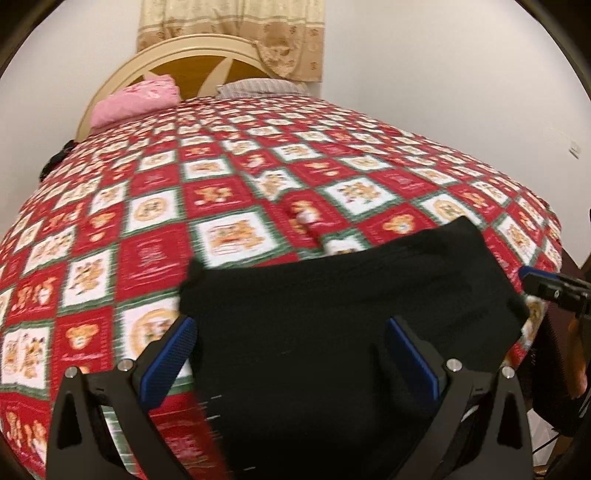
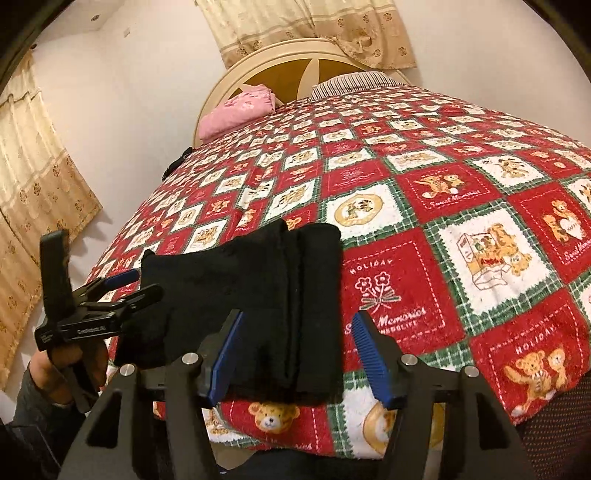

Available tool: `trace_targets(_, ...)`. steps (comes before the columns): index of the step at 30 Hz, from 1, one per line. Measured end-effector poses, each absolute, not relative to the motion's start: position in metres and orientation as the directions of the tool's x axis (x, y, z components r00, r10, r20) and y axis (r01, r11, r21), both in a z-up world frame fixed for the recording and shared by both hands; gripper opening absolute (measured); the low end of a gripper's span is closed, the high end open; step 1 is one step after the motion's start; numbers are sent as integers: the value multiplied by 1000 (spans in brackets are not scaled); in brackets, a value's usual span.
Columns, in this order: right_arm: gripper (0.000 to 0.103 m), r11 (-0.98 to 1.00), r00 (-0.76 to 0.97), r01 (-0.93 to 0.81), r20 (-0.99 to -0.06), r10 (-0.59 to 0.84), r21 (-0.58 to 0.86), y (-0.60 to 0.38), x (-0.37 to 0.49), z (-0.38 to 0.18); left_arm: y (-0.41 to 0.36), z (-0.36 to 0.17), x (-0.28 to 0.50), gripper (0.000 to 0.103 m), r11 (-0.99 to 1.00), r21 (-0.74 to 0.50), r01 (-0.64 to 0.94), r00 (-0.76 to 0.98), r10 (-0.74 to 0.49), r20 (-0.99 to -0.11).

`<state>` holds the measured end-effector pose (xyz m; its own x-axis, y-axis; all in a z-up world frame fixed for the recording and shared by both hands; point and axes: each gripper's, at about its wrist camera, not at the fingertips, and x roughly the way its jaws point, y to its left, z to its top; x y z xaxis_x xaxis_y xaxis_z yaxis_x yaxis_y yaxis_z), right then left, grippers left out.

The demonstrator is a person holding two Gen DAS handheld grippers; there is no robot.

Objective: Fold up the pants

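Matt black cloth pants [image 2: 258,295] lie on a rough, towel-like printed bedspread [image 2: 443,229].

Bed [image 2: 424,192] under red, white and green teddy-bear patchwork cover, black folded pants [image 2: 258,295] flat on it near the foot edge, pink pillow [image 2: 240,110] and striped pillow [image 2: 354,83] at the cream headboard [image 2: 229,79]

white walls [image 2: 147,92], beige curtains [image 2: 314,26], arched headboard [image 1: 177,48], teddy-bear bedspread [image 2: 443,206]
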<state>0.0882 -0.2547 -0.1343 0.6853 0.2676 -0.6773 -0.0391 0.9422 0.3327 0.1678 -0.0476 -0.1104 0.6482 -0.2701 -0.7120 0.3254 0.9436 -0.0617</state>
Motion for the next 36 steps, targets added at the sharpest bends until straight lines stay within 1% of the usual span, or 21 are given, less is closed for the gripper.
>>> trace_targets(7, 61, 937, 678, -50, -677, 285, 345, -253, 105, -137, -19, -123, 170, 103, 962, -75, 263, 640, -232, -732)
trace_targets(15, 61, 929, 655, -37, -693, 301, 369, -258, 123, -151, -16, -136, 174, 103, 958, -139, 250, 615, -268, -741)
trace_targets(19, 62, 919, 658, -41, -681, 320, 392, -262, 126, -155, -17, -147, 177, 103, 953, -175, 248, 586, -291, -756)
trace_targets(24, 62, 921, 671, -60, -668, 322, 385, -263, 128, -158, -19, -148, 176, 103, 952, -174, 251, 588, -293, -754)
trace_targets(30, 61, 913, 671, -63, -660, 338, 403, -266, 128, -158, -9, -151, 175, 103, 941, -212, 263, 579, -330, -745)
trace_targets(36, 61, 908, 675, -57, -654, 342, 416, -267, 130, -160, -12, -153, 178, 103, 942, -213, 260, 566, -327, -757)
